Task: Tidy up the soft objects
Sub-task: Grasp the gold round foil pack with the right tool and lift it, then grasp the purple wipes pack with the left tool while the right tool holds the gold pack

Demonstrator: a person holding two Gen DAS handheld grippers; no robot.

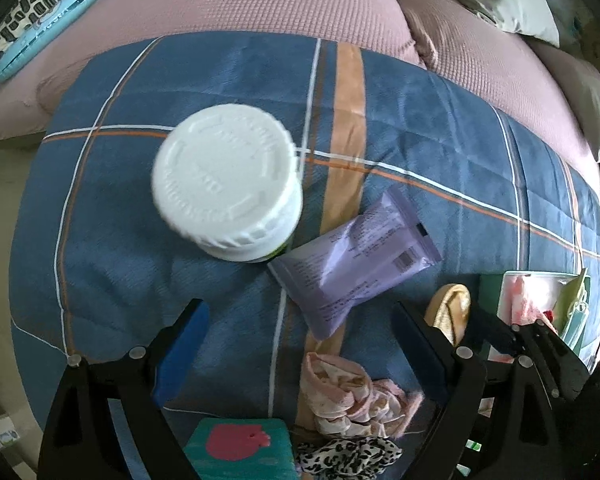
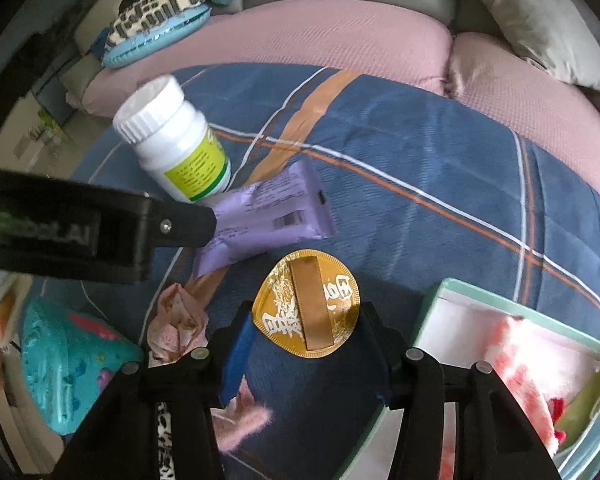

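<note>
Right wrist view has the right gripper (image 2: 305, 334) clamped on a round gold satin pad (image 2: 307, 305) with white embroidered characters and a tan ribbon strip down the middle, blue finger pad on one side and black finger on the other, both pressing its edges. It's up off the blue plaid quilt (image 2: 439, 168), with a mint-rimmed open box (image 2: 495, 294) just to the side that already has a pink-and-white fluffy thing (image 2: 515, 356) in it. Behind the gold pad sits a purple wipes pack (image 2: 268, 216), and a white pill bottle (image 2: 172, 140) with a yellow-green label leans right against it.

Left wrist view: the left gripper (image 1: 300, 320) is spread wide with nothing between its fingers, pointing pretty much straight down over the quilt. Below it are a crumpled pink floral scrunchie (image 1: 347, 396), a leopard-print scrunchie (image 1: 347, 456) and a teal pouch (image 1: 240, 448) with a red blob on it. Pink cushions (image 1: 240, 0) are at the back.
</note>
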